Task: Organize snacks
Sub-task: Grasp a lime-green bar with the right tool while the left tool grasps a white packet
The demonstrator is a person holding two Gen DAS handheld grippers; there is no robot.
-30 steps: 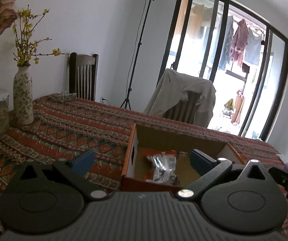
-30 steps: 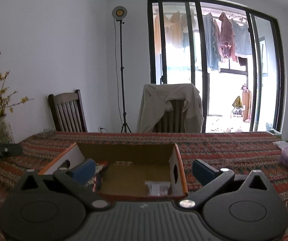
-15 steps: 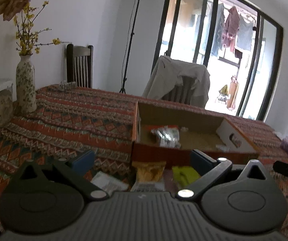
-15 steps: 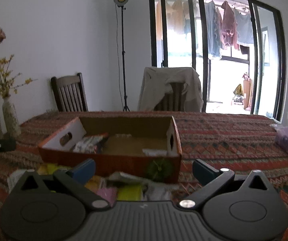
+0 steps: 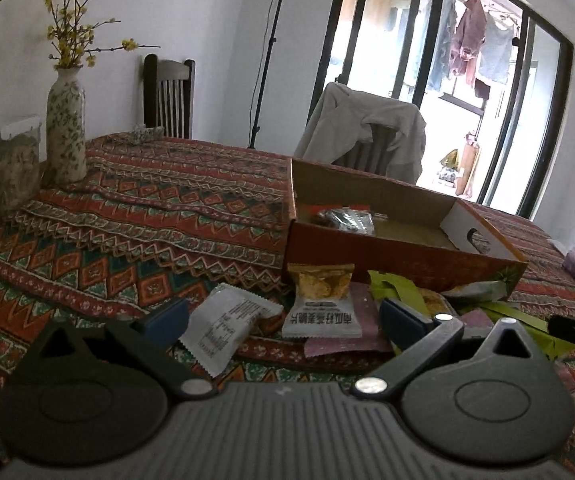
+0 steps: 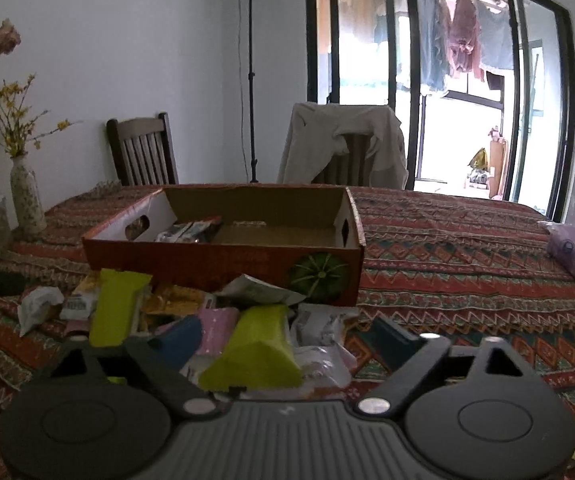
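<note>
**Both tools low over the snack pile in front of the box**

Left wrist view: my left tool (image 5: 283, 318) points down at a slant over the table (image 5: 135, 216), its fingers spread apart with nothing gripped. Between them lie a white packet (image 5: 229, 326) and a chip packet (image 5: 321, 300), just ahead of the fingertips. The cardboard box (image 5: 399, 252) stands right behind the pile, a dark wrapped snack (image 5: 345, 220) inside at its left end.

Right wrist view: my right tool (image 6: 287, 334) tilts down the same way. Its jaws have just been closing a little but stand wide, pressing on nothing. A yellow-green packet (image 6: 257, 350) lies between the fingers, on pink and white packets. The box (image 6: 223, 264) sits beyond, touching the heap's far edge.
</note>
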